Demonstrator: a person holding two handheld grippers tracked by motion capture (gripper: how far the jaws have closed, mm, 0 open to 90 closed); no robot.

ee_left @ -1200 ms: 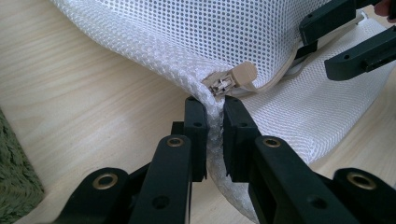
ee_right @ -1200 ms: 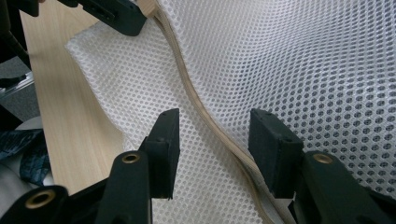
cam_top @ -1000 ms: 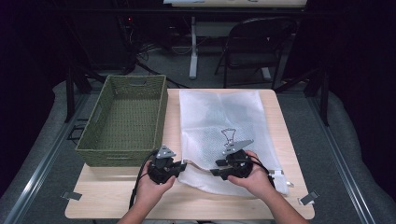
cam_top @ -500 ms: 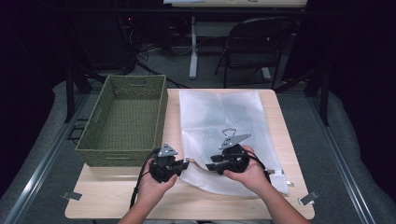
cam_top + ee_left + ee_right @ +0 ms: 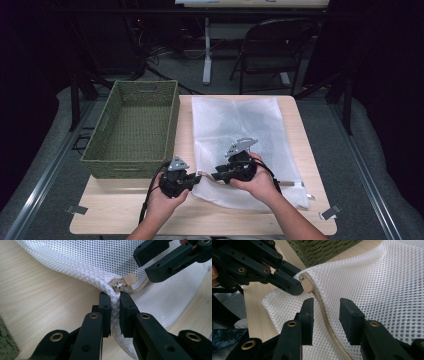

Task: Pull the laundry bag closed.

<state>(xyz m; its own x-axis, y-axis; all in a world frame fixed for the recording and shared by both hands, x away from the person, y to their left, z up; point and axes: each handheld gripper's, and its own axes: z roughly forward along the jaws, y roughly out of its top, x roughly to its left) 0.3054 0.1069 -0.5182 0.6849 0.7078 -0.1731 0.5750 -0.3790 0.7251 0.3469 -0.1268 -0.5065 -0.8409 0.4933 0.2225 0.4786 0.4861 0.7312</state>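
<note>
Seen from the high view: mesh bag [image 5: 240, 145] flat on the table [image 5: 115, 212], basket [image 5: 135, 127] at 9 o'clock of it, touching its left edge or just beside. Left gripper [image 5: 196, 178] at the bag's near-left corner, right gripper [image 5: 218, 176] just at 3 o'clock of it, both pointing inward, tips nearly meeting.

Left gripper view adds the detail: left gripper [image 5: 114, 302] clamped on a pinched fold of mesh right below the zip end, beige zip pull [image 5: 130, 279] at 12 o'clock of the jaws, right gripper's jaws looming at 1 o'clock above the pull.

Right gripper view adds what the others lack: right gripper [image 5: 325, 308] with jaws apart, straddling the beige zip [image 5: 325, 322] without pressing it, zip end at 11 o'clock against the left gripper's tip, basket corner at 12 o'clock. Jaws just closing in, zip between them, not yet gripped.

Against a second ago: right hand shifted toward 9 o'clock, nearer the left gripper; left hand unmoved, same clamp; bag and basket unmoved
</note>
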